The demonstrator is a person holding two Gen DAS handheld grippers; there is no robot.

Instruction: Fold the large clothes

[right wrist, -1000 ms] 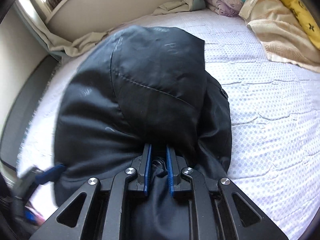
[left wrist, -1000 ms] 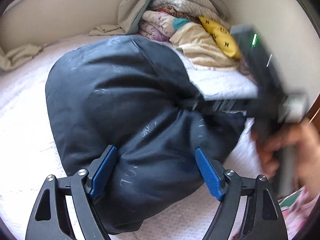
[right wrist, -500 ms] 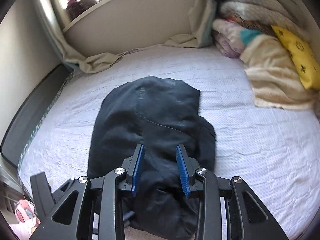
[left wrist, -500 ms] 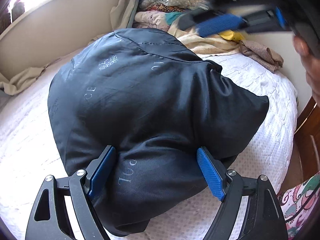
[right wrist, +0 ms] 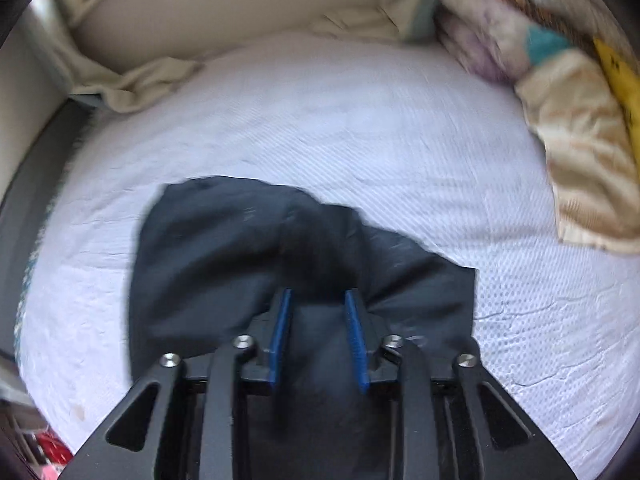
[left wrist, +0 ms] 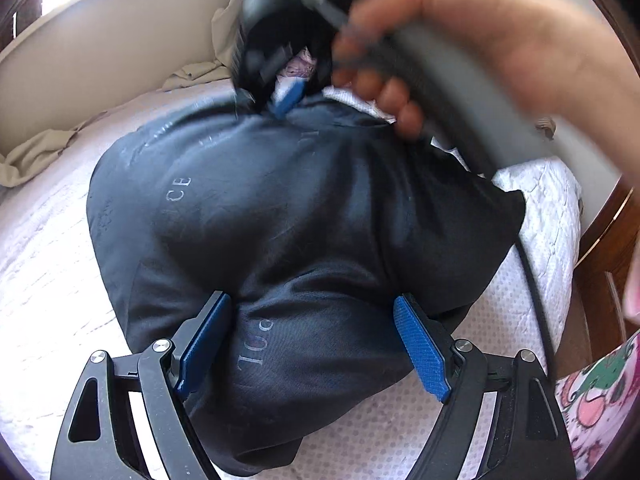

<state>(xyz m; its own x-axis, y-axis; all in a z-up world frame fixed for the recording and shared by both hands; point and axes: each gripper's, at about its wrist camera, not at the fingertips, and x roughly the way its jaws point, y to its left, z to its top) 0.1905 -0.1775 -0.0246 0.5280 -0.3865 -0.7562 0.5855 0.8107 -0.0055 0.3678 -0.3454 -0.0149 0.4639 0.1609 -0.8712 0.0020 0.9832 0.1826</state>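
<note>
My left gripper (left wrist: 312, 344) stands wide, its blue pads on either side of a bulging fold of the dark jacket (left wrist: 280, 208). I cannot say for sure that the pads press the cloth; the bundle fills the gap between them, and I judge it is there to pin the near end down while the other hand works.

My right gripper (right wrist: 318, 340) is over the far edge of the same jacket, its jaws closing with a hump of dark cloth between the pads, though a gap shows and they do not look clamped yet. From the left view, my right hand (left wrist: 472, 48) is blurred just above that far edge, likely after a fresh hold for the next fold.

The jacket lies bunched in a rounded heap on the white bedspread (right wrist: 360, 128), near the bed's front edge. Further off, a pile of other clothes (right wrist: 560, 92) sits against the wall, well apart from the jacket.
</note>
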